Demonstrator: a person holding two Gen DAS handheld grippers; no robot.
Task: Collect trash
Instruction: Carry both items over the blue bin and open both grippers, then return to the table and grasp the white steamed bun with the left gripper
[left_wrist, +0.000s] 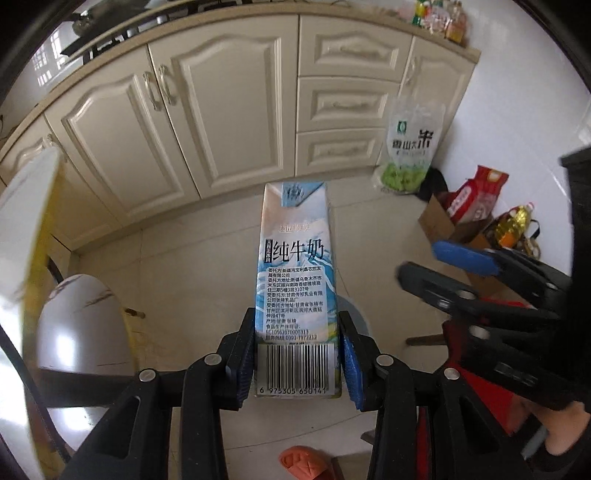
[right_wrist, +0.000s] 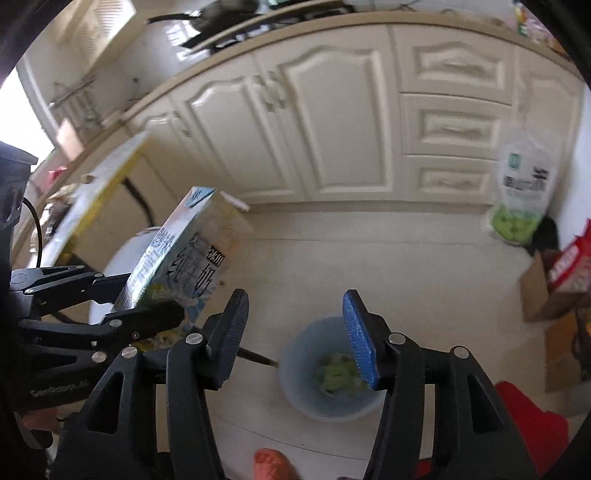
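Gripping the milk carton (left_wrist: 295, 280) by its base, left hand-held gripper (left_wrist: 297, 360) holds it above the floor; right hand-held gripper (right_wrist: 295, 332) spread wide, nothing in it, over the blue bin (right_wrist: 295, 384).

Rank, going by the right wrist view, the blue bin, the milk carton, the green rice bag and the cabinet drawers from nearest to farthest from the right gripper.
1. Blue bin: on the floor just beyond the right gripper.
2. Milk carton: to the left, clamped in the left gripper.
3. Green rice bag: far right, leaning by the cabinets.
4. Cabinet drawers: at the back; close to the bag.
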